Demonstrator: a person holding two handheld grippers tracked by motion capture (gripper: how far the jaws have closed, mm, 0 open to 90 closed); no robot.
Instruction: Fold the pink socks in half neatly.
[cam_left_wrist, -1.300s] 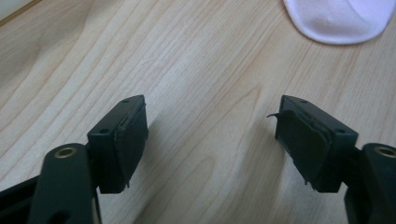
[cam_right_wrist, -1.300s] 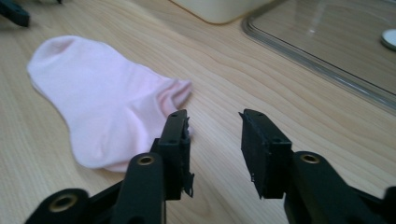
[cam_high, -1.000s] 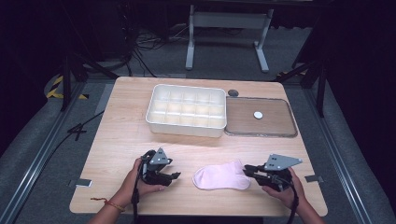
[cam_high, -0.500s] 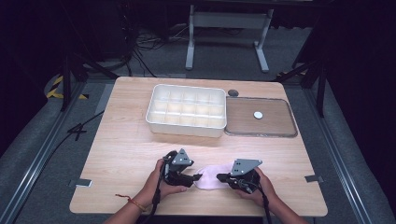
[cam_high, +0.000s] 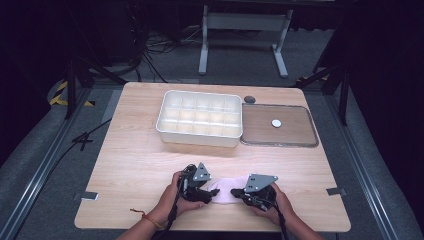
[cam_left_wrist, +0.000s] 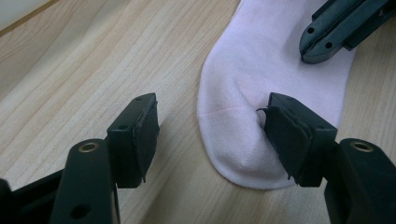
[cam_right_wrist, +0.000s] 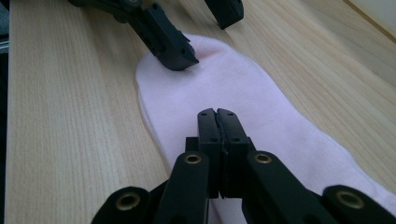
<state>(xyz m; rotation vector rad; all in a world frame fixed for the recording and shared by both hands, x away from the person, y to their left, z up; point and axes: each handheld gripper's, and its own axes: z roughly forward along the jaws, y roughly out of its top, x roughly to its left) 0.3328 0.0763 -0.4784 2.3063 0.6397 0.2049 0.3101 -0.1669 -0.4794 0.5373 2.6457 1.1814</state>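
A pale pink sock (cam_high: 226, 193) lies flat on the wooden table near its front edge. My left gripper (cam_high: 207, 195) is at the sock's left end. In the left gripper view its jaws (cam_left_wrist: 212, 123) stand open and have just been opening. One pad rests on the sock's toe (cam_left_wrist: 261, 79), the other stands over bare wood, and the toe's edge lies between them. My right gripper (cam_high: 239, 192) is shut, its tips (cam_right_wrist: 217, 114) together over the middle of the sock (cam_right_wrist: 243, 88). I see no fabric pinched between them.
A white compartment box (cam_high: 197, 136) stands at the table's middle back. To its right is a brown tray (cam_high: 295, 137) with a small white disc (cam_high: 276, 122) on it. A dark round spot (cam_high: 249, 99) sits behind the tray. Both forearms come in over the front edge.
Both hands have moved inward from the sock's two ends, and the grippers now sit over it. In the last half second they have hardly shifted.
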